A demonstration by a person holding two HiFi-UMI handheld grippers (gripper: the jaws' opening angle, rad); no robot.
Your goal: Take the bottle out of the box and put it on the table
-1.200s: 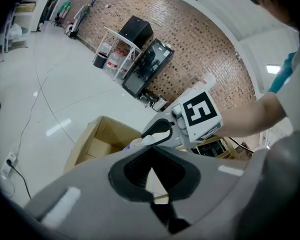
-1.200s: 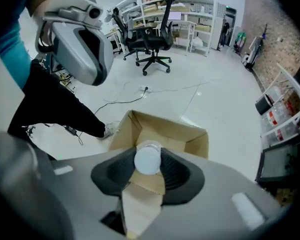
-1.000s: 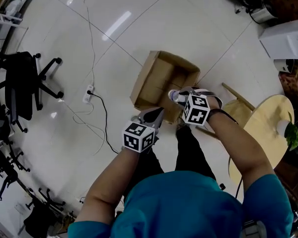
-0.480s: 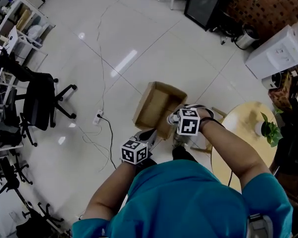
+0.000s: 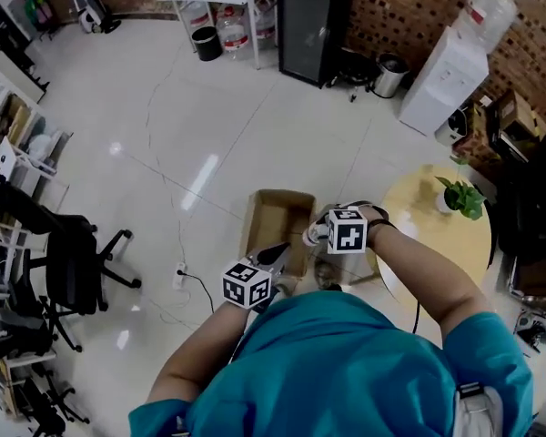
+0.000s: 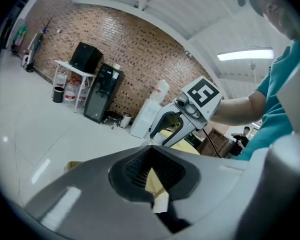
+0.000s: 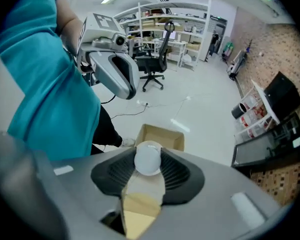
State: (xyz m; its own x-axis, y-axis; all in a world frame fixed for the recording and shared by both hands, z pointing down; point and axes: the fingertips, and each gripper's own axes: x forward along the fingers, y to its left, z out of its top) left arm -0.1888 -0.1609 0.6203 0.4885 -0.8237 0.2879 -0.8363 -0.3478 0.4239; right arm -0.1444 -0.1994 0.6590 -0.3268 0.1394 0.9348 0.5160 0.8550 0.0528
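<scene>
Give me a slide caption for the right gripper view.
Right hand-held gripper clamped on a white-capped bottle, held above the open cardboard box on the floor.

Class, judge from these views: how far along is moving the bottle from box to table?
Done: the white-capped bottle is out of the open brown cardboard box. In hand: the right hand-held gripper is clamped on it. Left: setting it on the round pale wooden table.

The right tool (image 7: 149,160) has its 2 jaws clamped on a bottle (image 7: 143,186), whose round white cap faces the camera. Below it, an open cardboard box (image 7: 164,134) sits on the pale floor (image 7: 190,109). The left tool (image 7: 129,90) hangs at upper left beside a teal shirt (image 7: 50,84).
</scene>
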